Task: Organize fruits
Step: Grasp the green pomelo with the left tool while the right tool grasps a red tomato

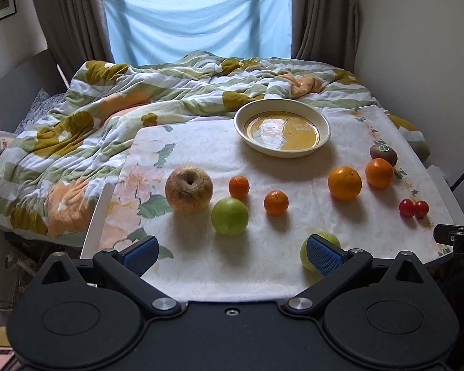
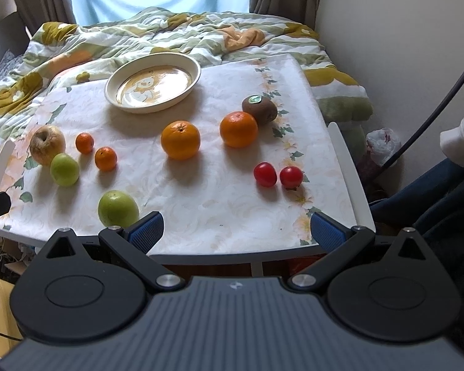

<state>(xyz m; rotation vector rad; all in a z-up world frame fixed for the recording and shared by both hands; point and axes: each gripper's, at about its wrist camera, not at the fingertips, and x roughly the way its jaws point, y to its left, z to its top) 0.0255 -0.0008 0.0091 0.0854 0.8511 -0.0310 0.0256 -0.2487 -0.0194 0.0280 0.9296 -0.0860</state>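
- My left tongs (image 1: 232,255) are spread wide and hold nothing; they hang over the near edge of the bench (image 1: 256,278), low and pointing at the fruits.
- At the far left lies the wrinkled apple (image 1: 189,189), and just beside it, nearer to me, one green apple (image 1: 229,216). They look almost touching, so I judge I must come from above and not push one into the other.
- Next are two small mandarins (image 1: 239,186), apart from each other, between the apples and the middle of the bench.
- A second green apple (image 1: 320,252) sits right behind the right finger of my left tongs. I think it is the easiest first pick: I should centre the jaws around its widest part and press gently, because round fruit rolls away.
- The plate (image 1: 324,123) stands empty at the back, in the middle. I judge it is the place for the fruits.
- To the right are two oranges (image 2: 180,139), and behind the further one a kiwi (image 2: 259,109) with a sticker, touching it or nearly.
- Two cherry tomatoes (image 2: 265,174) lie side by side near the right edge. They are soft, so a light squeeze only.
- My right tongs (image 2: 235,228) are also spread and empty, above the near edge.
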